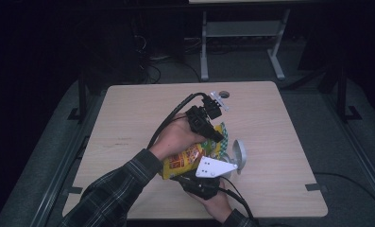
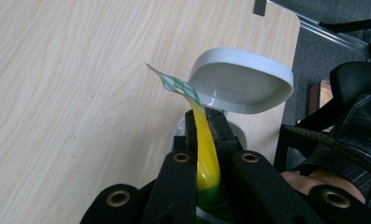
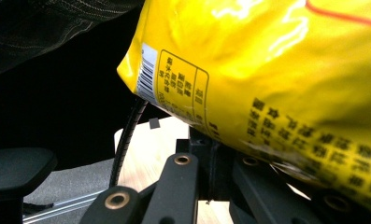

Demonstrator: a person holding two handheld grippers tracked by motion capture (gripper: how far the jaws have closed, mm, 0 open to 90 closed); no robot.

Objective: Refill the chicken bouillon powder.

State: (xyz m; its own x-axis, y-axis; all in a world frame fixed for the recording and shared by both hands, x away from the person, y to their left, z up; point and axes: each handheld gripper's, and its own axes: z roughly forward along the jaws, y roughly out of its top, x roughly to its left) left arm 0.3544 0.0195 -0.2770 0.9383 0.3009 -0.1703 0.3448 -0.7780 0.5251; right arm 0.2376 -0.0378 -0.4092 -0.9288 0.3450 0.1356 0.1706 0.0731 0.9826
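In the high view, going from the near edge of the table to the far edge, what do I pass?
Right hand-held gripper → yellow snack bag → left hand-held gripper → small round hole in the table.

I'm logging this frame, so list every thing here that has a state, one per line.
Yellow printed snack bag: lifted off the table, held at both ends.
Left gripper: shut on the snack bag's green-checked edge.
Right gripper: shut on the snack bag's other end.
White lidded plastic container: lid flipped open, standing on the table.
Light wooden table: bears the container.
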